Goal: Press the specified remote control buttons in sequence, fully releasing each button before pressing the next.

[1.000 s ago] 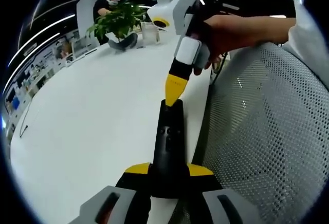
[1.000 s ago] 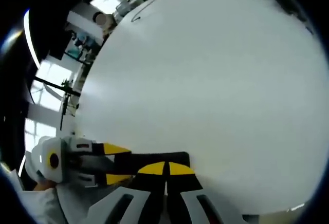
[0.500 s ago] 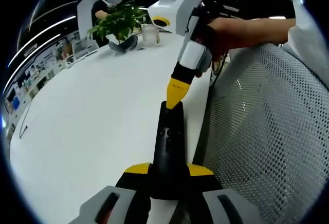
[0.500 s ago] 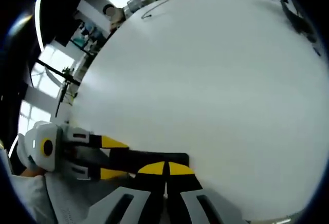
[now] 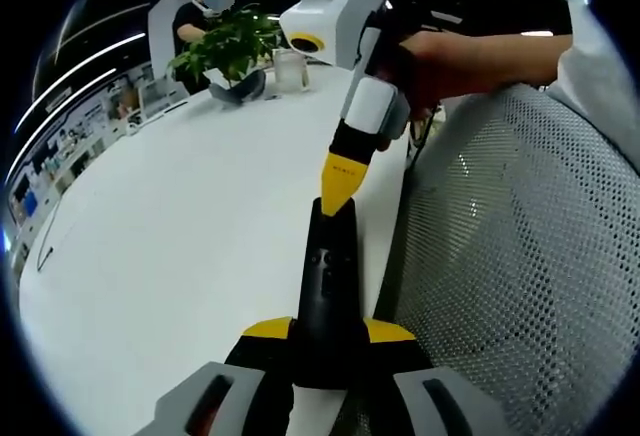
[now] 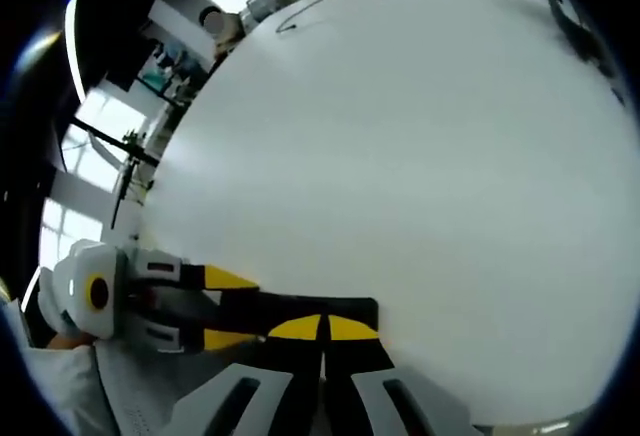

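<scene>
Gripping the black remote control by its near end, left gripper fingers clenched on it, remote lying along the white bench edge beside a mesh chair. Right gripper with yellow fingers pinched together, holding nothing, tip resting at the remote's far end. Likely mid-press or just at contact; hard to tell which. Best pressed straight down with the tip centred on one button, then lifted fully clear before moving on, remote held level and steady throughout.
</scene>
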